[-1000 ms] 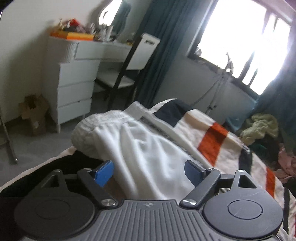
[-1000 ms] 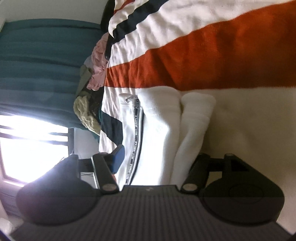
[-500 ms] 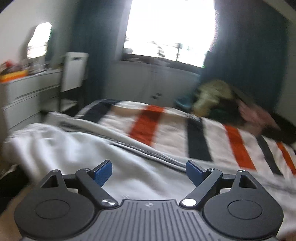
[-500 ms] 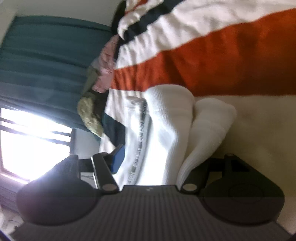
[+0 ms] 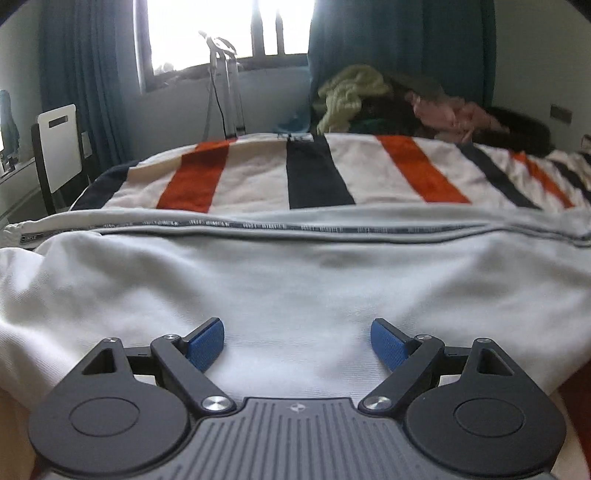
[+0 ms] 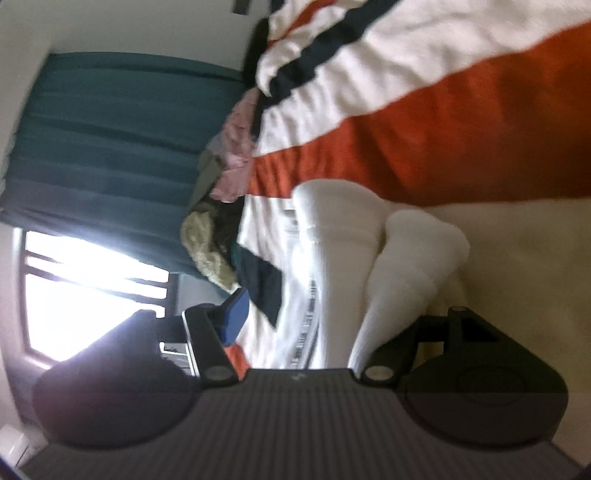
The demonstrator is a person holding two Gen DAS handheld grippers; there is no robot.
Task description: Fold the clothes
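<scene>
A white garment (image 5: 295,280) with a dark printed stripe along its length lies across the striped blanket (image 5: 317,173) on the bed. My left gripper (image 5: 297,341) is open, its blue pads (image 5: 205,345) low over the white cloth. In the right wrist view the image is rolled sideways. The same white garment (image 6: 332,258) lies folded lengthwise, with a rolled end (image 6: 417,254). My right gripper (image 6: 314,325) is open around the garment. Its right finger is hidden behind the cloth roll.
A pile of other clothes (image 5: 406,103), yellow-green and pink, sits at the far side of the bed, under teal curtains (image 5: 399,55). A bright window (image 5: 221,29) and a stand (image 5: 223,92) are behind the bed. A chair (image 5: 55,147) stands at left.
My left gripper has swung right, from facing the white dresser to facing the window across the bed, and now sits lower over the garment. The right gripper has tilted a little; its view is blurred.
</scene>
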